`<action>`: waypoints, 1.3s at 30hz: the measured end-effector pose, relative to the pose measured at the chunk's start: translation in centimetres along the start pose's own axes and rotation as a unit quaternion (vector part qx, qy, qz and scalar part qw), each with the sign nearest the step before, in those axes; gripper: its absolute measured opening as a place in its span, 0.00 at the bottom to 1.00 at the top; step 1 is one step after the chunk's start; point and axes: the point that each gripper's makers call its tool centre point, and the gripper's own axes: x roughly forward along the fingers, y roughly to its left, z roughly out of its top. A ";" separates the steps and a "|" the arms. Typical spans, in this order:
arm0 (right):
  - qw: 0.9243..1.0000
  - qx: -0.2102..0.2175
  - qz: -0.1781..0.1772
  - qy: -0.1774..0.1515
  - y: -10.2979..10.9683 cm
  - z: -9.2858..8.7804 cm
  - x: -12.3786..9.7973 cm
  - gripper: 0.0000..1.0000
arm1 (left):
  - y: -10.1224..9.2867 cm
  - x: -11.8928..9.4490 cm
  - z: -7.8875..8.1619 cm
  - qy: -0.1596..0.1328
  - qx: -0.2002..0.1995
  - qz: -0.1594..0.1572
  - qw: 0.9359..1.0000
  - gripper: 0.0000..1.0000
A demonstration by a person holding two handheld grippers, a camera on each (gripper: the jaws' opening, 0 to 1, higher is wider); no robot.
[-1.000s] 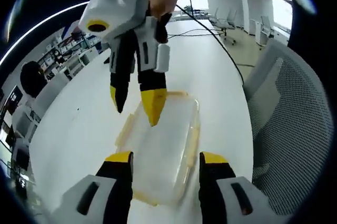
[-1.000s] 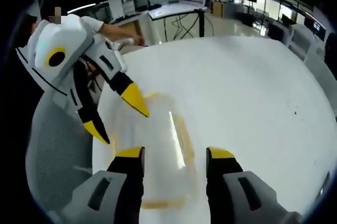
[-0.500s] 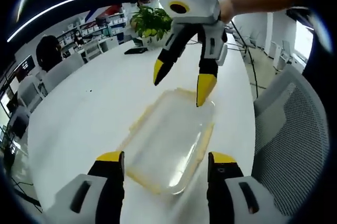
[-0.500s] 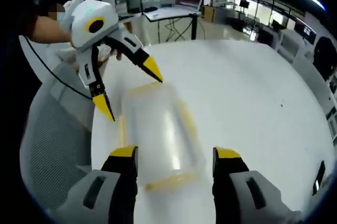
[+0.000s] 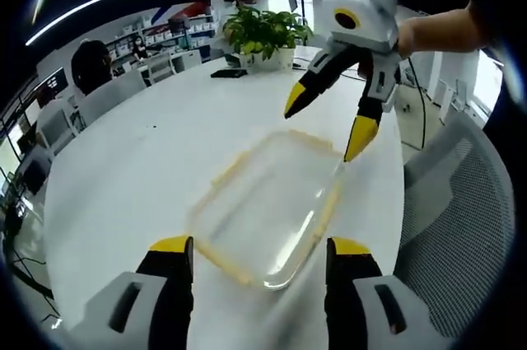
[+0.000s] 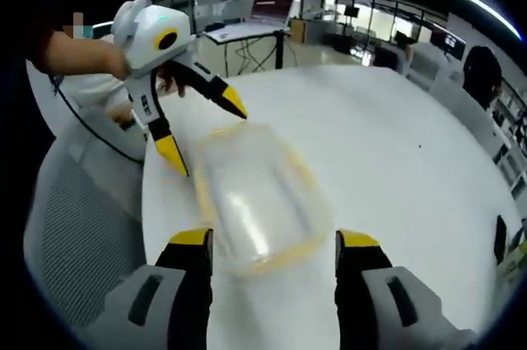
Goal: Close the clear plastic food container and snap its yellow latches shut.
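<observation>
A clear plastic food container point(image 5: 268, 206) with yellow latches lies flat on the white table, its lid on top. In the left gripper view my left gripper point(image 5: 259, 251) stands open just before its near end, nothing between the jaws. The right gripper point(image 5: 329, 119) hangs open over the container's far end, held by a hand. In the right gripper view the container point(image 6: 251, 198) lies ahead of my open right gripper point(image 6: 272, 243), and the left gripper point(image 6: 202, 132) is open above its far end.
The round white table point(image 5: 148, 161) stretches to the left. A grey mesh chair point(image 5: 461, 218) stands close at the table edge. A potted plant point(image 5: 263, 33) and a dark flat object point(image 5: 226, 73) sit at the far side. Other chairs and a seated person point(image 5: 90, 66) are beyond.
Both views have swung around the container. The right gripper has drifted toward the container's far right corner in the left gripper view; both grippers stay open and apart from it.
</observation>
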 end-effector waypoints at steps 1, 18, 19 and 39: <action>1.000 0.002 -0.004 -0.001 0.1 -0.2 0.0 0.56 | 0.0 0.0 -0.1 0.000 -0.001 0.001 1.000 0.60; 0.998 0.035 -0.044 -0.014 1.0 -1.7 1.2 0.50 | 0.3 0.6 -1.4 0.008 -0.031 0.021 0.999 0.51; 0.998 0.037 -0.046 -0.015 0.9 -1.6 1.2 0.49 | 0.3 0.8 -1.4 0.009 -0.031 0.020 0.999 0.51; 0.998 0.041 -0.054 -0.007 -2.1 -0.6 2.3 0.49 | 2.8 2.2 -0.2 0.013 -0.028 0.019 0.999 0.51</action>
